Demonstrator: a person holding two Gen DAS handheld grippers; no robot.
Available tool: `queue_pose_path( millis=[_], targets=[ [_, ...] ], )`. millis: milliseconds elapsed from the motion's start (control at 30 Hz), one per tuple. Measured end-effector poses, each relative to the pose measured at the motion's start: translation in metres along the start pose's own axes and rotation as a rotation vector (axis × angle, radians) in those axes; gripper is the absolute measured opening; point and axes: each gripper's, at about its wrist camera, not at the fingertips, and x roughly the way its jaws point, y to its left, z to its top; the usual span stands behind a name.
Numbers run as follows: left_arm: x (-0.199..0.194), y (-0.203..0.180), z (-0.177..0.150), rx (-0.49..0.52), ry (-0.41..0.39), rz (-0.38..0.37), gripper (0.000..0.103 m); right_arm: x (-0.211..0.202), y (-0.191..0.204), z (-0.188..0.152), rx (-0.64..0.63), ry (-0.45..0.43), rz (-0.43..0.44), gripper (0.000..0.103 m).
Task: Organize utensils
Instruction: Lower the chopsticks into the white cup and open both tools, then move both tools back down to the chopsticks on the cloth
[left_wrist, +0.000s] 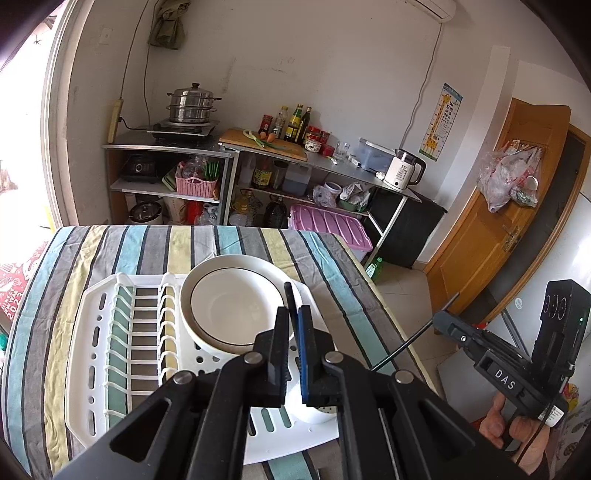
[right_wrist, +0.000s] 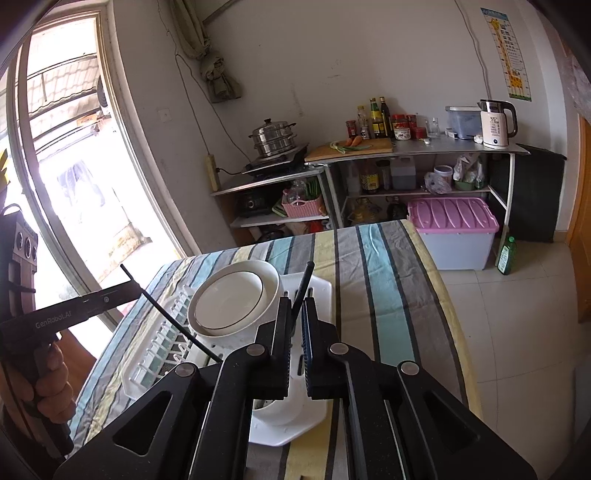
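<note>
Both grippers tilt down over the white dish rack (left_wrist: 96, 354) — left gripper (left_wrist: 294, 325) and right gripper (right_wrist: 297, 314) each pinching a black chopstick (left_wrist: 290, 299).

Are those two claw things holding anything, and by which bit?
Each holds a thin black chopstick partway along its length: the left gripper one chopstick, the right gripper the other chopstick.

Striped tablecloth (left_wrist: 229, 243); steel steamer pot (left_wrist: 192, 103) on a hob; wooden cutting board (left_wrist: 258, 142) with carrot and greens; white electric kettle (left_wrist: 402, 171); pink basket (left_wrist: 195, 184); pink-lidded storage bin (right_wrist: 452, 232); giraffe chart (left_wrist: 441, 123); wooden door (left_wrist: 495, 229).
</note>
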Motion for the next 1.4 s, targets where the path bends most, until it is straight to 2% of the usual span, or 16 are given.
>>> queue_pose_path(
  millis=[167,267,367,467,600,767,1033,1400],
  targets=[
    [0.004,0.012,-0.013,-0.005,0.029,0.031,0.005,-0.001,-0.012,-0.004,0.005,0.024,-0.038,0.008],
    [0.002,0.014,-0.018,-0.003,0.026,0.039,0.005,0.0,-0.018,-0.006,0.011,0.05,-0.033,0.008],
    [-0.004,0.012,-0.021,0.006,0.015,0.037,0.006,-0.004,-0.015,-0.01,-0.003,0.053,-0.032,0.009],
    [-0.014,0.008,-0.027,0.026,-0.005,0.044,0.008,-0.011,-0.011,-0.016,-0.008,0.049,-0.021,0.016],
    [-0.034,-0.001,-0.043,0.068,-0.049,0.067,0.015,-0.026,-0.003,-0.028,-0.023,0.035,-0.008,0.016],
    [-0.064,-0.015,-0.075,0.123,-0.097,0.073,0.019,-0.06,0.015,-0.05,-0.063,-0.002,0.025,0.016],
    [-0.106,-0.023,-0.132,0.14,-0.132,0.067,0.02,-0.108,0.034,-0.1,-0.092,-0.027,0.077,0.017],
    [-0.124,-0.021,-0.198,0.144,-0.101,0.102,0.02,-0.134,0.042,-0.155,-0.103,0.003,0.101,0.017]
  ],
)
